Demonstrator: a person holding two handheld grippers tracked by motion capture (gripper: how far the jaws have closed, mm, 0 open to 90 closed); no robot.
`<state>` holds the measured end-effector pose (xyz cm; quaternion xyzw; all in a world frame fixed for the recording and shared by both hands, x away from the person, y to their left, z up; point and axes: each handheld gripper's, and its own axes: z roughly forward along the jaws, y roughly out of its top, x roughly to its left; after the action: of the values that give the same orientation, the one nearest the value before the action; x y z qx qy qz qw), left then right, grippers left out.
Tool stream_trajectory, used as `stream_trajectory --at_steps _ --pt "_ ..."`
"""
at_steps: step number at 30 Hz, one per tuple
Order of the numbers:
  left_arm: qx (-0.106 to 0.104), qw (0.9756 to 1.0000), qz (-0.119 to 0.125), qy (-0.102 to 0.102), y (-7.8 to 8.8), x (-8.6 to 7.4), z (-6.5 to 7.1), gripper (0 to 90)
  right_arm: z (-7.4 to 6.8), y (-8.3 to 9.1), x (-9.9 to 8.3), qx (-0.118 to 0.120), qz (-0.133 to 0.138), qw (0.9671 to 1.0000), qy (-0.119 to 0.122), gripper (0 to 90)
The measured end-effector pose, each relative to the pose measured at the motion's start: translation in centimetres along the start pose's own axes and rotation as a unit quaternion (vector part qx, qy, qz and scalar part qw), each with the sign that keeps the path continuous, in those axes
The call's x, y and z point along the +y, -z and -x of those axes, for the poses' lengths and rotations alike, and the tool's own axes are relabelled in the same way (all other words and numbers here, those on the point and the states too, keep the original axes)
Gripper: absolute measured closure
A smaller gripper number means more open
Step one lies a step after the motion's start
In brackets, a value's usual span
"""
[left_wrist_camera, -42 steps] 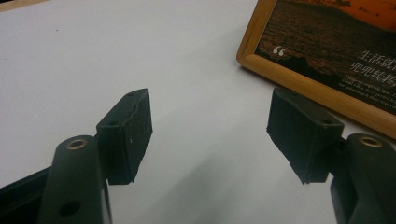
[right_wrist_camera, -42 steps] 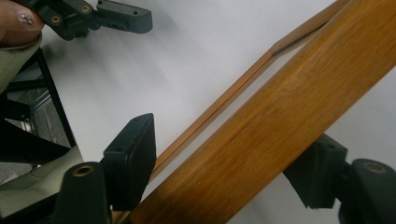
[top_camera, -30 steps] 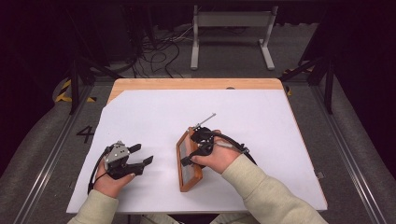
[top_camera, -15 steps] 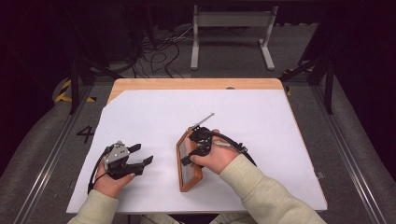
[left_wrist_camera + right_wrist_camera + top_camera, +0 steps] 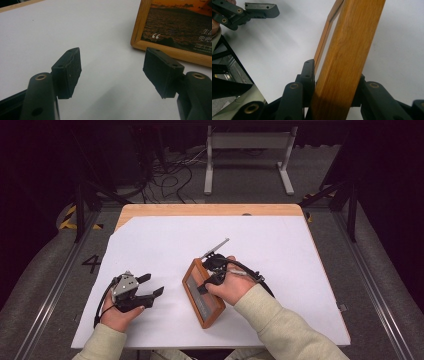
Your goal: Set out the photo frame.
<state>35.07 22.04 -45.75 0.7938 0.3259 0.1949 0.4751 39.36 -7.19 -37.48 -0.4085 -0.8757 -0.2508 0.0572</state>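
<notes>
From above, the wooden picture frame (image 5: 202, 292) lay near the middle of the white table (image 5: 280, 250), toward the near edge, with the right gripper (image 5: 210, 276) over its right rail. The left gripper (image 5: 150, 287) rested to the left, well apart. In the left gripper view its jaws gaped with nothing between them, the frame's corner just beyond. In the right gripper view the jaws had just been closing and pressed on the rail (image 5: 347, 57). The grasp looked made; any lifting was not yet done.

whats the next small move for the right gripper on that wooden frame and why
Probably lift the wooden frame slightly to test the hold: the right gripper has just been closing and its jaws now straddle the frame's edge, while the left gripper waits open nearby.
</notes>
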Motion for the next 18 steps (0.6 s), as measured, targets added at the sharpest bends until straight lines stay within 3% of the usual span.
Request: stream_trajectory --at_steps 8,15,18 --pt "-0.001 1.0000 0.003 -0.003 0.02 0.01 0.02 31.3 -0.01 0.15 0.15 0.015 0.000 0.9999 0.001 71.3" --pt "0.001 1.0000 0.002 -0.003 0.03 0.00 -0.01 31.2 -0.47 0.32 0.36 0.007 -0.008 0.9991 0.040 71.8" --pt "0.001 1.0000 0.002 -0.002 0.03 -0.01 -0.01 31.3 -0.56 0.85 0.53 -0.006 -0.010 0.9976 0.069 72.2"
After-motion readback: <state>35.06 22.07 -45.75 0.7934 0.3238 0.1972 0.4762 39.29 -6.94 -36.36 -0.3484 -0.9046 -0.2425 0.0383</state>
